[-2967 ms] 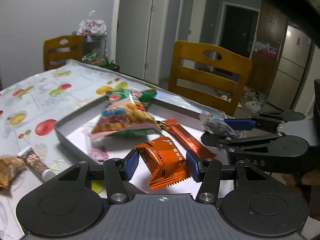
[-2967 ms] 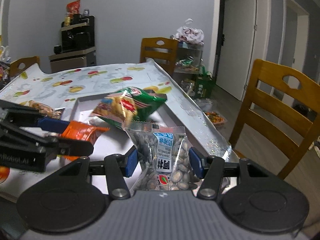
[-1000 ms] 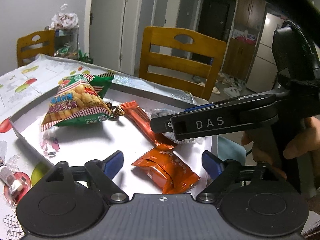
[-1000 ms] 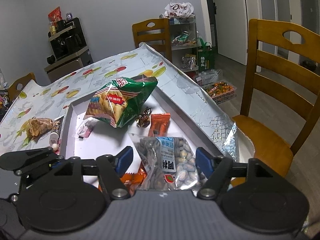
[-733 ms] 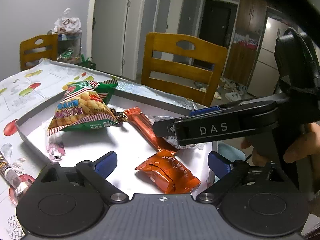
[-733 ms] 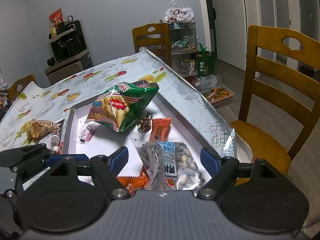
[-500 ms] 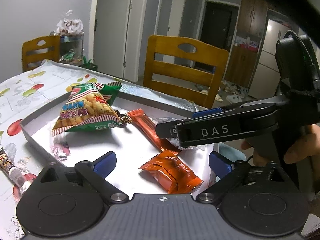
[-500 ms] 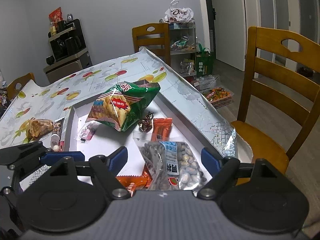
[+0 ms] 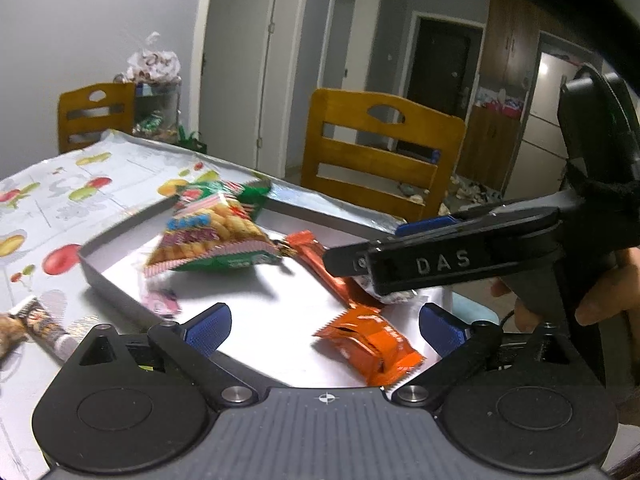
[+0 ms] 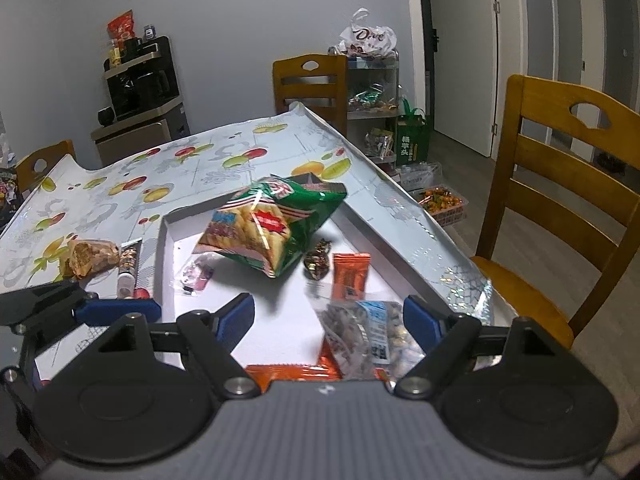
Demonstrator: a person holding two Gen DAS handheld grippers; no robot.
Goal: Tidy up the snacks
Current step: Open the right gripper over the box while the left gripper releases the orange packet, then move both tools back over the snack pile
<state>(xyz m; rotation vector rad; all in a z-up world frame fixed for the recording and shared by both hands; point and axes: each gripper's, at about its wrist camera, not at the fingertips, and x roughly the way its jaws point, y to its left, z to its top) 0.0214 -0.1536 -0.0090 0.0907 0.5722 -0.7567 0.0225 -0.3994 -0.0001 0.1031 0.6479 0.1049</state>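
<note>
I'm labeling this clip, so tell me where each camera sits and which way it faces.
Left wrist: on the left gripper, facing the tray and a wooden chair; shows the right gripper and a hand.
Right wrist: on the right gripper, facing the table's far end; shows the left gripper's finger.
Shared: the green cracker bag.

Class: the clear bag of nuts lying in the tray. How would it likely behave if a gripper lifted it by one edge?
The bag of nuts is thin clear film, so it would probably sag. Its loose nuts would likely shift downward. Glossy film may slip.
</note>
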